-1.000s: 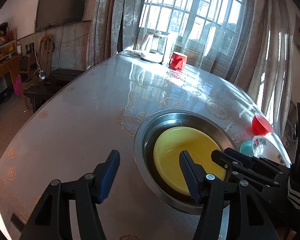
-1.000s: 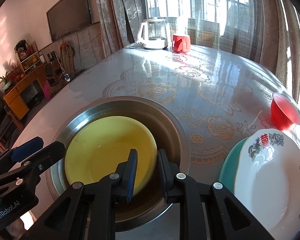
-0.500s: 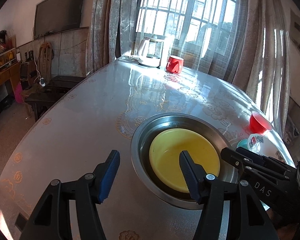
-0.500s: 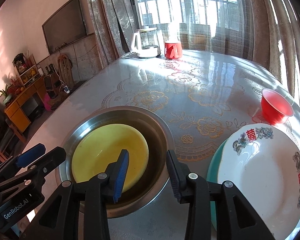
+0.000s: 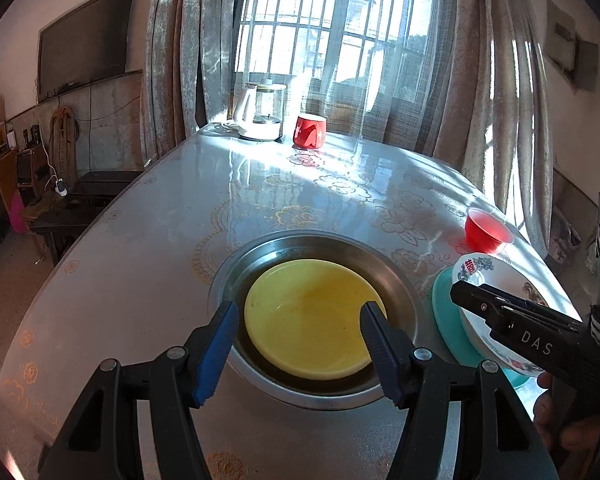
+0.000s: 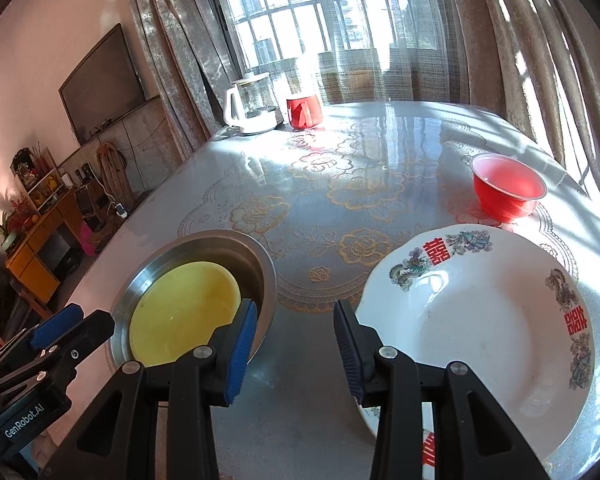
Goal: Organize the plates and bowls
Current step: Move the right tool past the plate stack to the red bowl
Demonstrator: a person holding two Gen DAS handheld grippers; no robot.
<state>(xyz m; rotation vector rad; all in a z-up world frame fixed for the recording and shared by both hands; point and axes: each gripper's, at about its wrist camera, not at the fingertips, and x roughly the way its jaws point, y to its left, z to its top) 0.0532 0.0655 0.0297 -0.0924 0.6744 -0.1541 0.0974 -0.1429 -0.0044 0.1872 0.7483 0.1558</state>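
A yellow plate [image 5: 312, 316] lies inside a steel basin [image 5: 400, 280] on the table; both also show in the right wrist view, plate [image 6: 184, 312], basin [image 6: 236, 248]. My left gripper [image 5: 296, 352] is open and empty, above the basin's near rim. My right gripper [image 6: 296, 344] is open and empty, between the basin and a white patterned plate [image 6: 480, 320]. In the left wrist view that white plate [image 5: 496, 276] rests on a teal plate [image 5: 444, 316]. A red bowl [image 6: 508, 192] stands behind it.
A white kettle [image 5: 260, 114] and a red mug [image 5: 309, 132] stand at the far end of the table by the window. The table's edge runs along the left [image 5: 60, 272]. Low furniture stands beyond it on the left.
My right gripper has opened wide and drawn back and right, from over the yellow plate toward the white plate. My left gripper has pulled back and up; it stays open.
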